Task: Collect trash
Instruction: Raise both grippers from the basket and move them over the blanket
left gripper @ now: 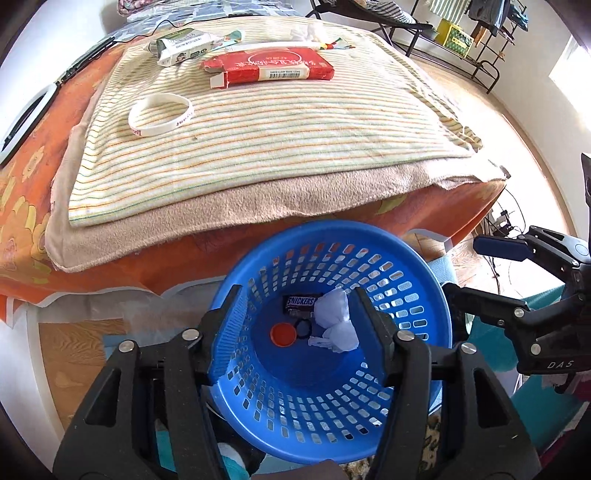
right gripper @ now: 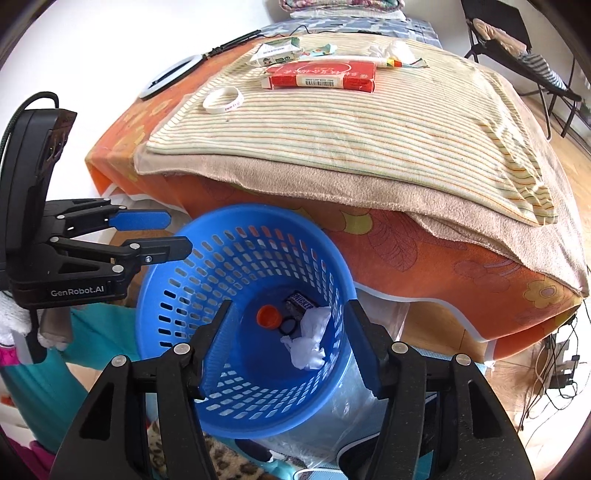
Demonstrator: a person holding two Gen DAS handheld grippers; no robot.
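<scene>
Close up: left claw (left gripper: 295, 332), wide open, nothing in it, hanging over the blue basket (left gripper: 258, 254). Right claw (right gripper: 286, 343) same, wide open w/ nothing in it, over the same basket from the other side. Each claw seen in the other's view too, off to the side.

Basket standing up, mouth facing up, right by the bed edge. In the bottom: Snickers wrapper (left gripper: 301, 303) lying flat, long side going left-right in left view; orange cap (left gripper: 283, 335), open side up; small black ring (left gripper: 304, 328) beside the cap; white crumpled paper (left gripper: 338, 321) on the right side, touching the wrapper.

Up on the bed, on the striped towel (left gripper: 295, 147) over a tan blanket (left gripper: 221, 218) & orange flower sheet (left gripper: 22, 206): red box (left gripper: 269, 69) lying flat, long side left-right, open flap at its left end. Wet wipes pack (left gripper: 183, 46) just behind & left of the box, tilted a bit. White stick (left gripper: 277, 45) behind the box, long side left-right too. White tissue (left gripper: 306, 35) at the back. White wristband (left gripper: 160, 114) near the left front of the towel, lying flat, apart from the box.

Ring light (right gripper: 170, 75) at the bed's left side, off the towel.
</scene>
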